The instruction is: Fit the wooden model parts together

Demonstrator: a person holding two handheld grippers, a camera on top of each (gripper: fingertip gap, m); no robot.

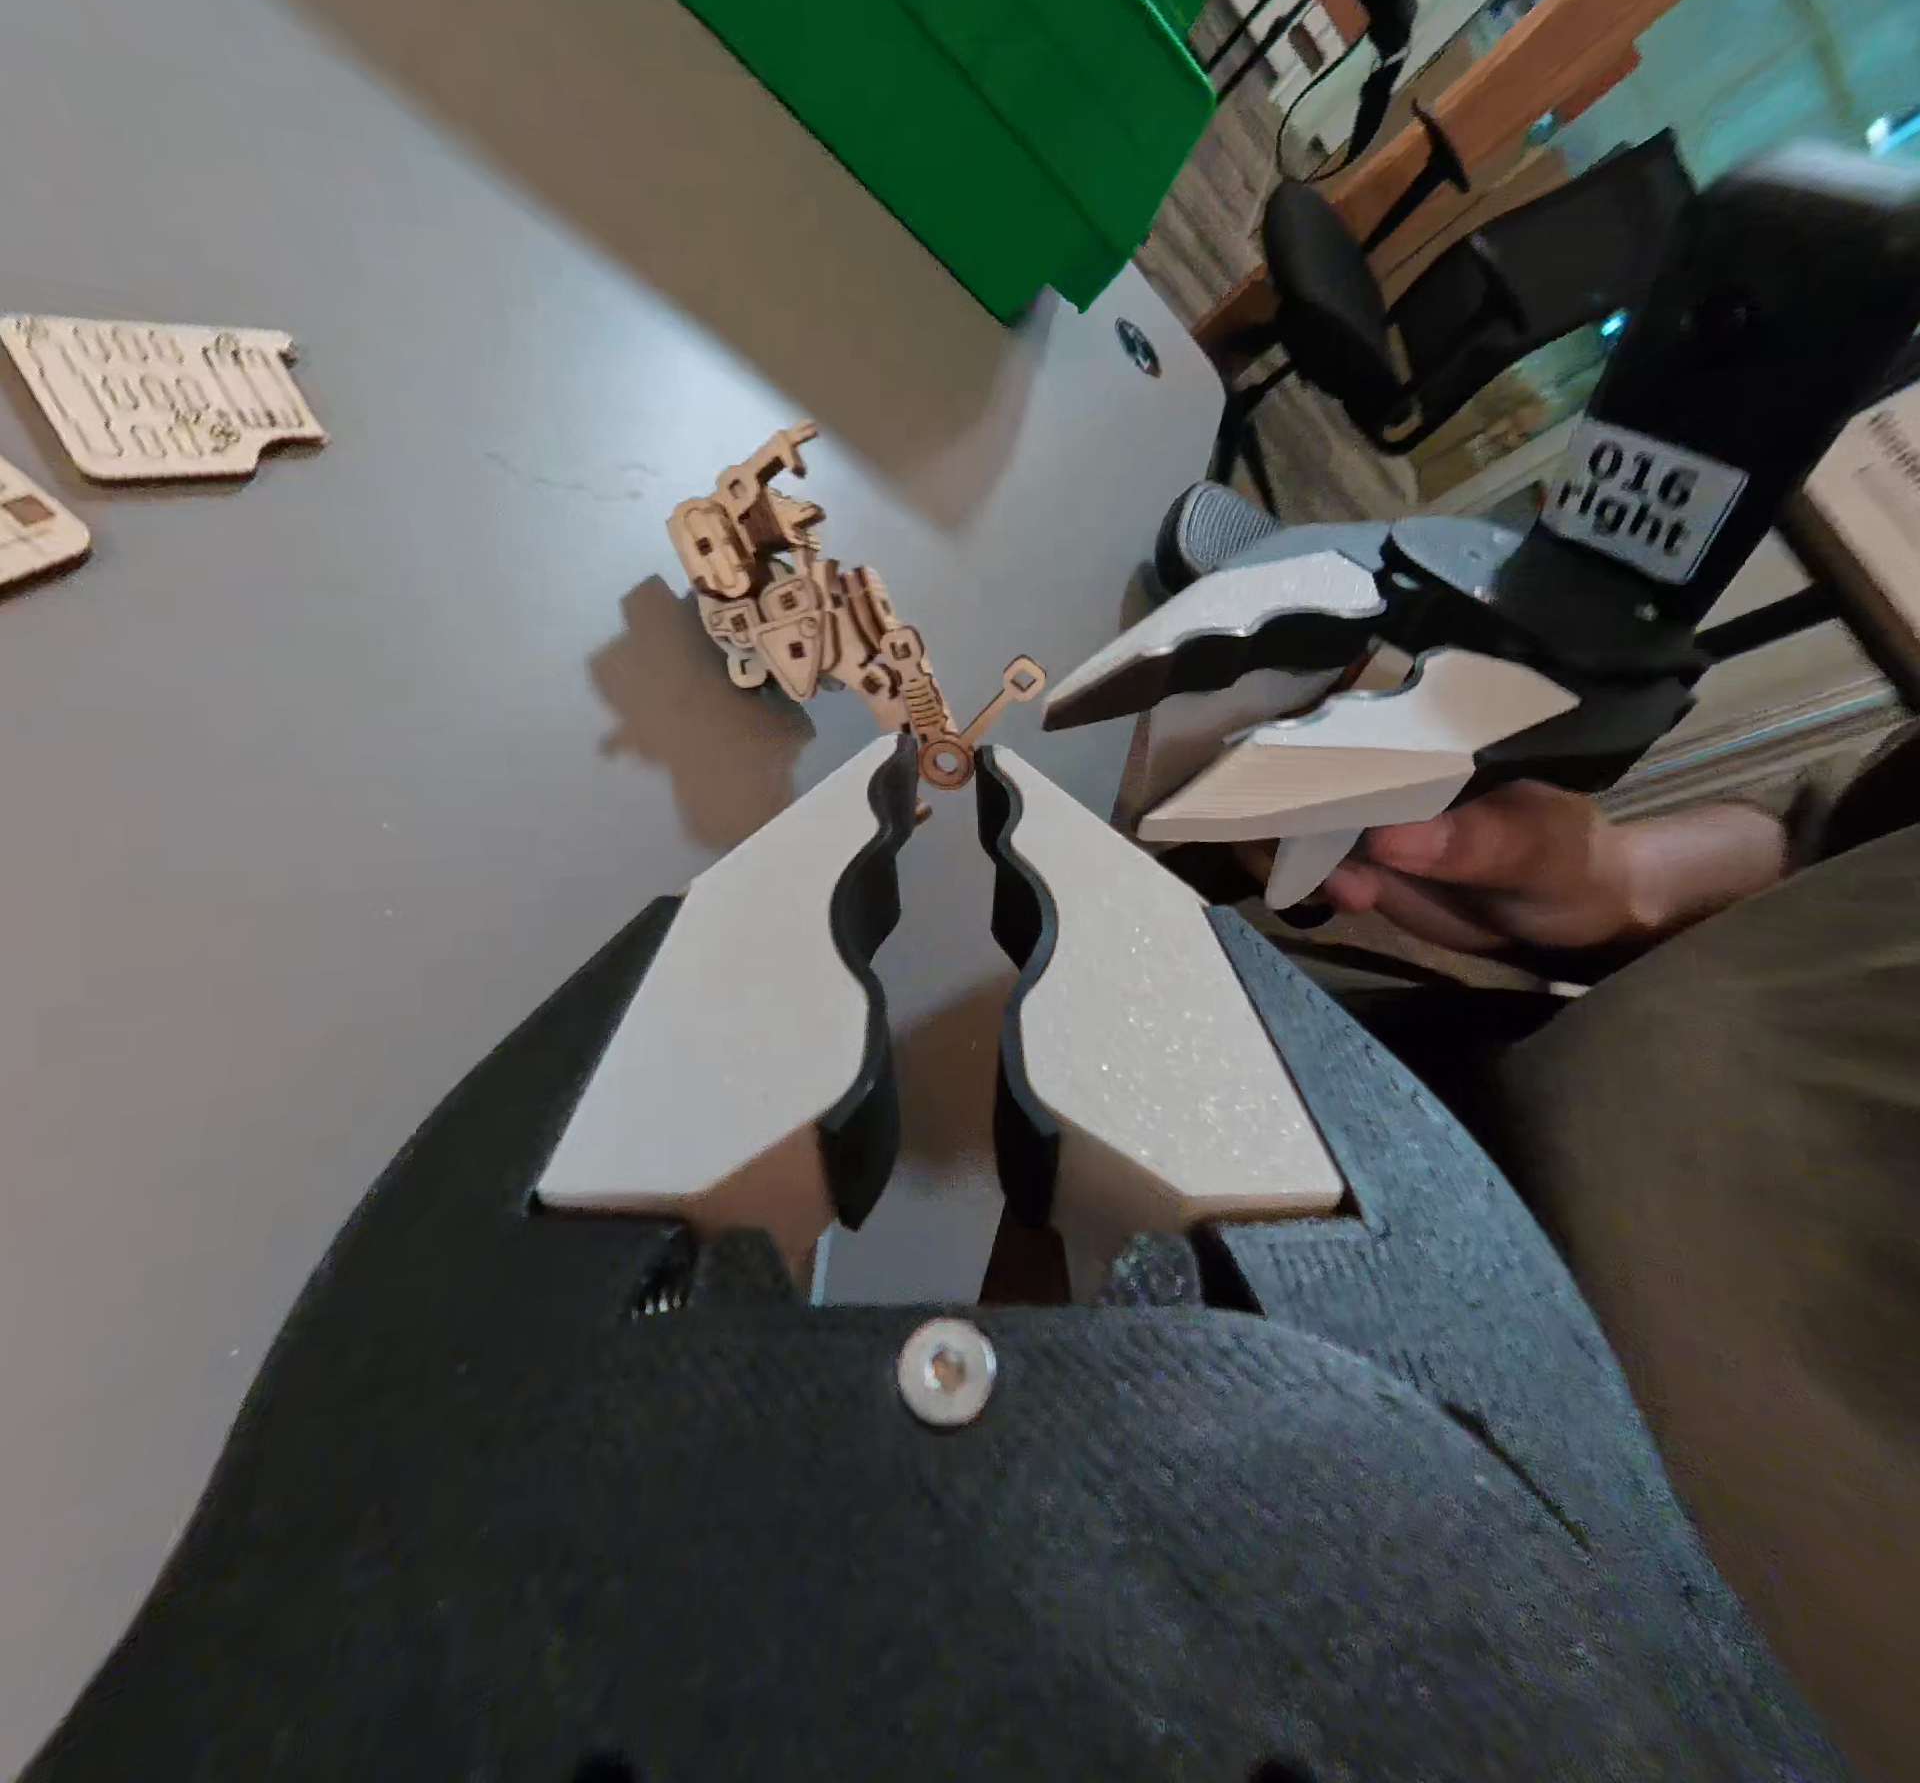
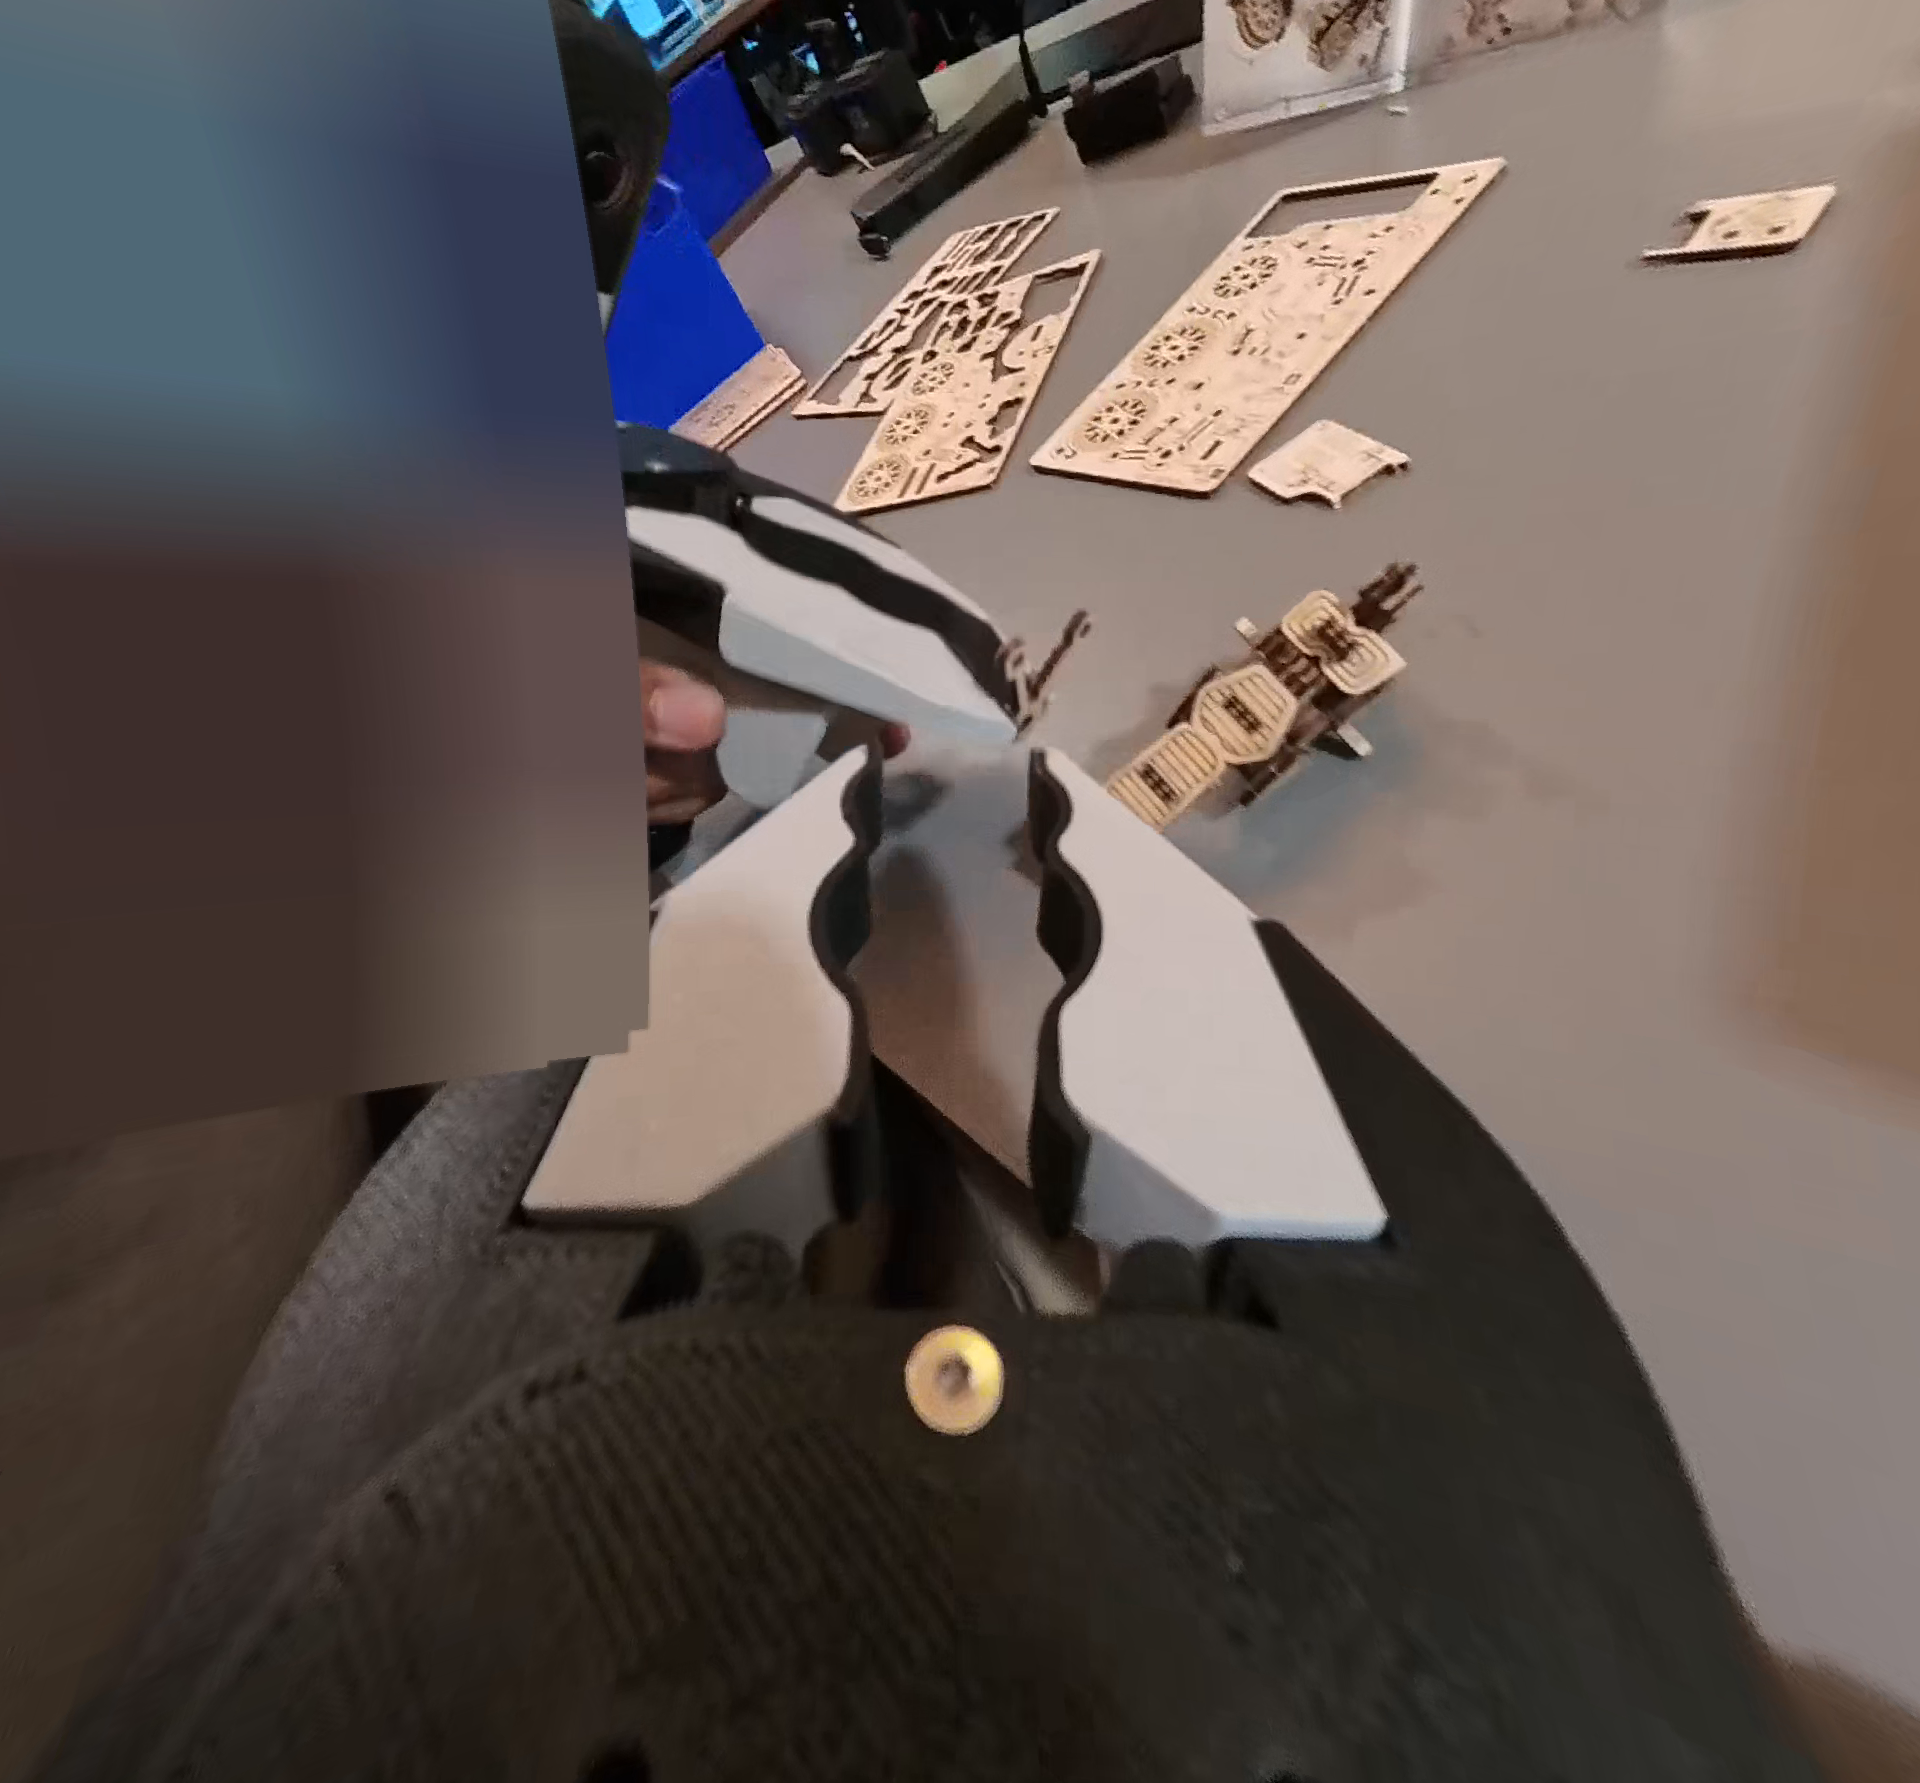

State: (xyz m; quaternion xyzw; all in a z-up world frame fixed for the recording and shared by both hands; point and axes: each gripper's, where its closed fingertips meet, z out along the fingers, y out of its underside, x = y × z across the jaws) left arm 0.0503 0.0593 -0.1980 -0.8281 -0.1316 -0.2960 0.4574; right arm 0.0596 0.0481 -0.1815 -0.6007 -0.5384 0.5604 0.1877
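A small wooden part (image 1: 948, 759), a thin piece with a ring at one end and a slim arm ending in a little square, sits pinched between the tips of the left gripper (image 1: 948, 765). The jaws are drawn nearly together on the ring, and the arm sticks out up and to the right of the tips. In the right wrist view the same part (image 2: 1044, 668) shows edge-on at the end of that gripper (image 2: 1013, 694), raised above the table (image 2: 1558, 850).

Beyond the held part, farther from the left gripper, the partly built wooden model (image 1: 790, 580) rests on the grey table (image 1: 364, 175), its nearest end appearing just behind the ring. From the right wrist view the model (image 2: 1262, 705) lies to the right of the held part and apart from it.

The right gripper (image 1: 1091, 767) is just to the right of the held part, its jaws parted with nothing between them and its tips close to the square end without touching. In its own view its two fingers (image 2: 954, 767) stand a moderate gap apart, just below the left gripper's tips.

Farther from the model, flat wooden sheets (image 2: 1247, 351) of cut-out parts lie on the table, with smaller sheet pieces (image 1: 166, 393) off to the model's left. A green box (image 1: 935, 50) stands behind the model.
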